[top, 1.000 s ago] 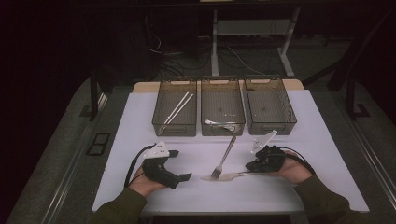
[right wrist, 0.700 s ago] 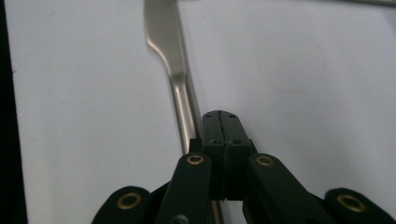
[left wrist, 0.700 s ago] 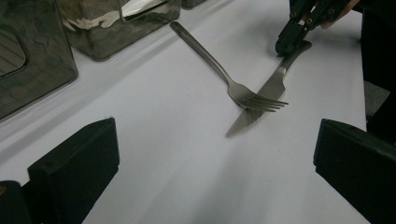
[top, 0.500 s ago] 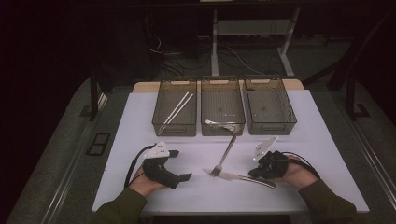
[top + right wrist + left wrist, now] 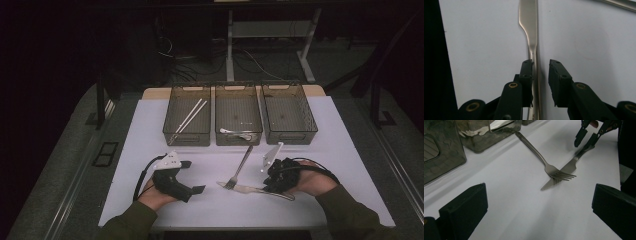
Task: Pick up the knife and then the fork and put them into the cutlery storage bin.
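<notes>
Two tools are on the desk (image 5: 150,130). The right tool (image 5: 541,65) has just opened a bit, and the knife (image 5: 530,30) lies between its jaws, maybe let go. The fork (image 5: 549,166) rests across the knife tip. The left tool (image 5: 192,176) is open.

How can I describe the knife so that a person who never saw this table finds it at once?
Start at the three mesh bins at the back of the white table. On the sheet in front of the middle bin lie two utensils. The knife lies crosswise, its blade tip under the fork's tines, its handle between the right hand-held gripper's jaws.
</notes>
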`<state>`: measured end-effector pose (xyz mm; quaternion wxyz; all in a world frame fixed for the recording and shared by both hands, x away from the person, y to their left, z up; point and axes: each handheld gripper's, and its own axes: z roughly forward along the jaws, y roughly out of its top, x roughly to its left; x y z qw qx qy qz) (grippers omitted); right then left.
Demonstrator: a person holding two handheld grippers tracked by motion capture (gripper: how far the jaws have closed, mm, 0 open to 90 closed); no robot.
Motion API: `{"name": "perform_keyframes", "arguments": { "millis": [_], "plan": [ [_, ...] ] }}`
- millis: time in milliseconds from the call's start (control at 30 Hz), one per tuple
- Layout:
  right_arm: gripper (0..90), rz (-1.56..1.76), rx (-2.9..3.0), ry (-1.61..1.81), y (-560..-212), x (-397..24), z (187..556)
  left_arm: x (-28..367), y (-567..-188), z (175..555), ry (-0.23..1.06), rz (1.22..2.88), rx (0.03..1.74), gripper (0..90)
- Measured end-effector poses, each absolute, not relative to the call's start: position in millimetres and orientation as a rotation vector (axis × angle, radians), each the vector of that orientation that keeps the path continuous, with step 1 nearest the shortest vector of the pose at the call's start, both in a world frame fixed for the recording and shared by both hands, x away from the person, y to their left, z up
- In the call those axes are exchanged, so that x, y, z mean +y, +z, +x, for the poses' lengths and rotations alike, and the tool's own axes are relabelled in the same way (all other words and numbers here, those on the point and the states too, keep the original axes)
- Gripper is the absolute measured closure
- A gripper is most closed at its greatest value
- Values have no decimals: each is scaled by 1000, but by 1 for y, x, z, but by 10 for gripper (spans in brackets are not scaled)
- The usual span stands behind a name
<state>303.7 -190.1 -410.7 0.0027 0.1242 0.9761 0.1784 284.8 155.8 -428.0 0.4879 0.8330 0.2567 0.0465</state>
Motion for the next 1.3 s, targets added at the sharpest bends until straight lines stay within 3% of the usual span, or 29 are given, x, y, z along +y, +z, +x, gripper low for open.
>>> {"name": "perform_keyframes", "arguments": {
  "millis": [733, 1300],
  "plan": [
    [769, 239, 3077, 292, -419, -160, 300, 155, -429, 285, 109, 2029, 627, 0],
    [794, 157, 3064, 343, -419, -164, 297, 155, -429, 285, 110, 2032, 626, 0]
  ]
}}
